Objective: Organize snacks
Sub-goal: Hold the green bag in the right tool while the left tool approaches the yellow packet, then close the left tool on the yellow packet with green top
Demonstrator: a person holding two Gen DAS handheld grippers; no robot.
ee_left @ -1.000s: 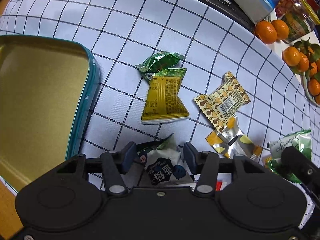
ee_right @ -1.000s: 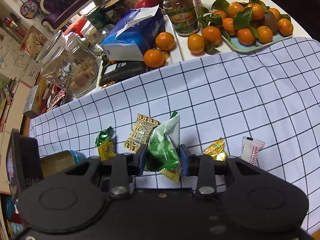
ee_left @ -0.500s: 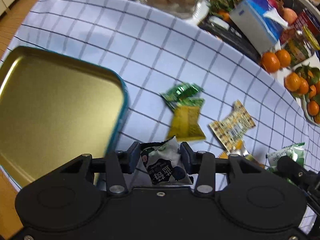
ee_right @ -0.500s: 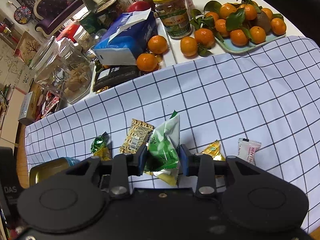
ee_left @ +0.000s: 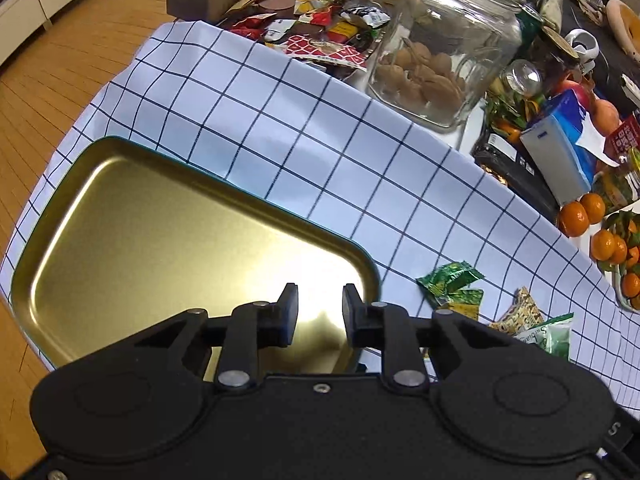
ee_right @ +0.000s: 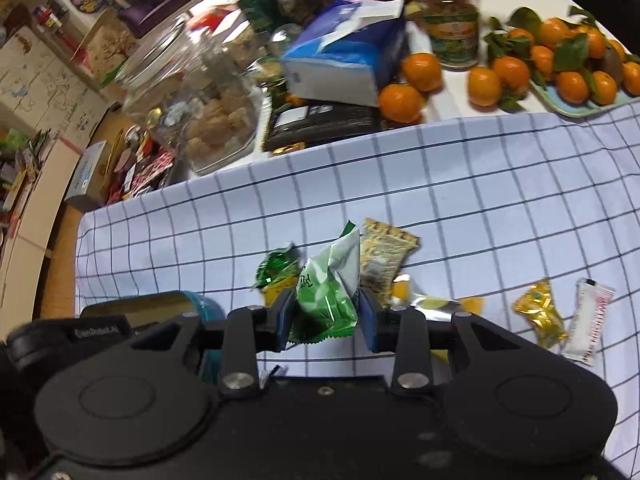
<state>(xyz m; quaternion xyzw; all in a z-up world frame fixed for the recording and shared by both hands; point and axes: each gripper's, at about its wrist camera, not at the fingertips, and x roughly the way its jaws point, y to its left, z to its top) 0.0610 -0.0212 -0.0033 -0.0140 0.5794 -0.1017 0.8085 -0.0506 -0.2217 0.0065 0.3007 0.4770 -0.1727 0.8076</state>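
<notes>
My left gripper (ee_left: 316, 316) is open and empty, hovering over the near right part of the gold tin tray (ee_left: 120, 216) with a teal rim. The dark snack packet it held is not in view. My right gripper (ee_right: 326, 316) is shut on a green and white snack packet (ee_right: 328, 284), held above the checked cloth (ee_right: 480, 200). That packet also shows in the left wrist view (ee_left: 548, 334). On the cloth lie a green candy (ee_left: 448, 280), a patterned tan packet (ee_right: 384, 256), a gold candy (ee_right: 540, 312) and a white sachet (ee_right: 588, 320).
A large glass jar (ee_left: 444, 44) of nuts, a blue tissue pack (ee_right: 348, 52), loose oranges (ee_right: 400, 100), a plate of oranges (ee_right: 572, 68) and a pile of wrappers (ee_left: 320, 32) crowd the far side. The left gripper's body (ee_right: 80, 340) shows beside the tray.
My left gripper moved left over the tray and opened; the dark packet has left its jaws. My right gripper moved left, still holding the green packet.
</notes>
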